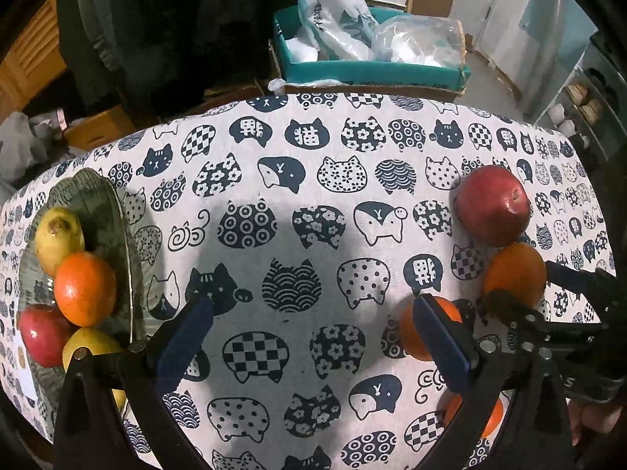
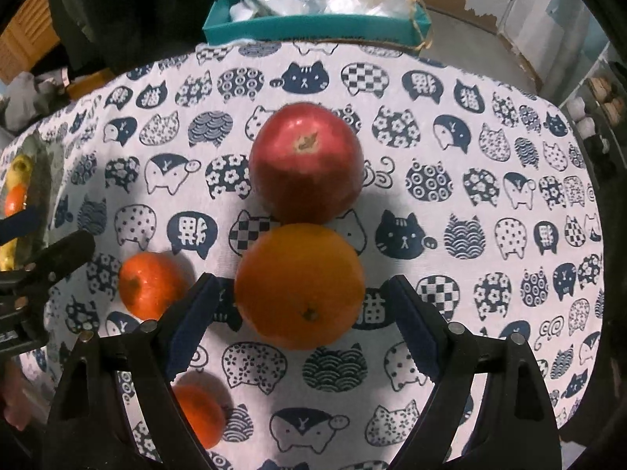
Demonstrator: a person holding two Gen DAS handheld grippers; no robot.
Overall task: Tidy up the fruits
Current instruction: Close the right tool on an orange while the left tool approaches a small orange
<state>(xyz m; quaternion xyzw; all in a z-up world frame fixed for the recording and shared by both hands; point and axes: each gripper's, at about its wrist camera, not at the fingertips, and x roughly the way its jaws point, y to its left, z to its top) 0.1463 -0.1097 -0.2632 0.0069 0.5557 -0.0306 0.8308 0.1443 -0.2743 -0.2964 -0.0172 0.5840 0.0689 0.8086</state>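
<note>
While both claws point steeply down over the patterned table [image 2: 490,180], the right claw [image 2: 301,321] stands wide open, its blue pads [image 2: 196,321] flanking a large orange [image 2: 299,286] without touching it. Just beyond that orange, touching it, lies a red apple [image 2: 307,160]. Two small oranges [image 2: 151,284] lie left of this claw, one beside its left finger, one lower down. The left claw [image 1: 313,344] is likewise wide open and holds nothing; only cloth lies between its fingers. Left of it, a glass plate [image 1: 102,203] carries two yellow fruits, an orange and a red apple.
</note>
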